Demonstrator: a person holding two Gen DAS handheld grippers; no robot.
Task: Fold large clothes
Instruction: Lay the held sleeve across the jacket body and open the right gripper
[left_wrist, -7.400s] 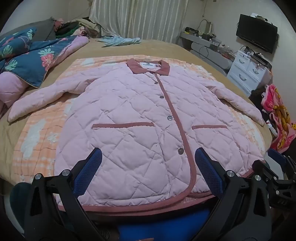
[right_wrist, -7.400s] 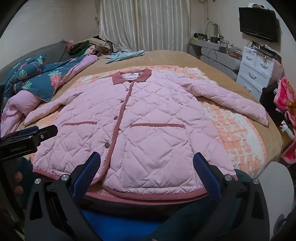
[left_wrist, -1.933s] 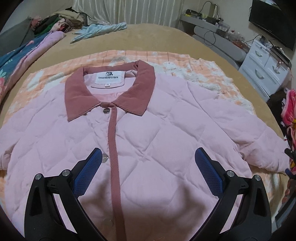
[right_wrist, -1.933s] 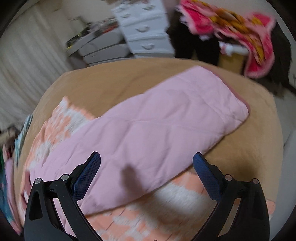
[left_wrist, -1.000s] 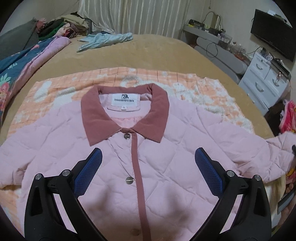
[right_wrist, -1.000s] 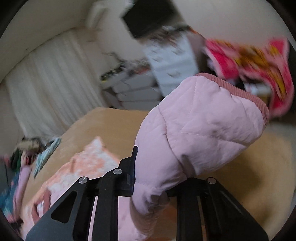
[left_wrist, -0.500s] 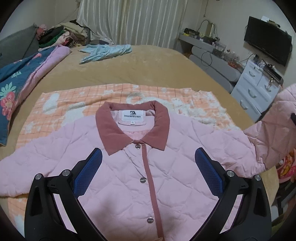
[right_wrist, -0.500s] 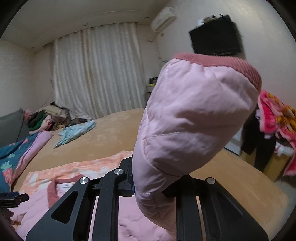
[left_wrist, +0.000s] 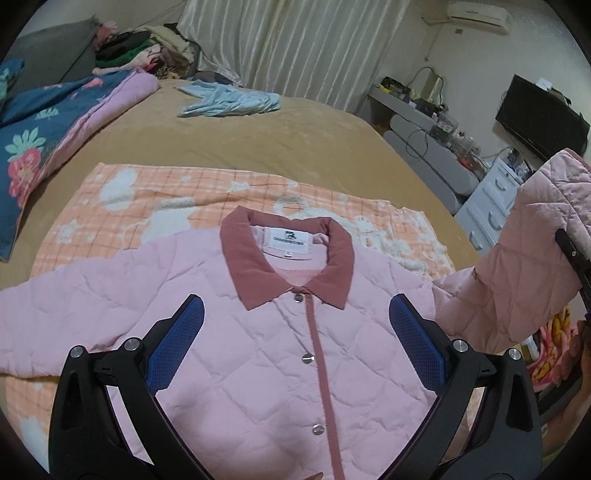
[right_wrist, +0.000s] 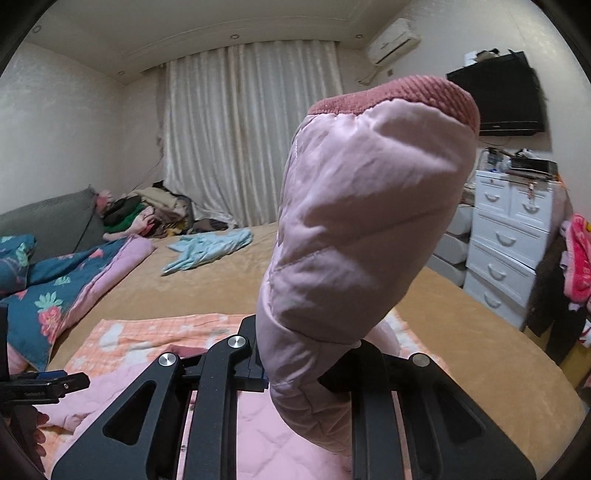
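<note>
Bedroom clutter rings your workspace: pale curtains on the far wall, a white dresser and a dark television to the right, a floral quilt heaped on the left. On the tan bed lies an orange checked blanket, and on that your pink quilted jacket is spread face up, its front buttoned, its rose collar pointing to the far side. Your left gripper hangs over the chest of the jacket with its blue pads spread wide, nothing between them and no cloth touched. Your right gripper is pinched tight on the jacket's sleeve, which stands up from the jaws with the rose cuff at the top; from the left camera that same sleeve rises clear of the bed at the right edge. A light blue garment lies far back on the bed, well apart from the jacket.
</note>
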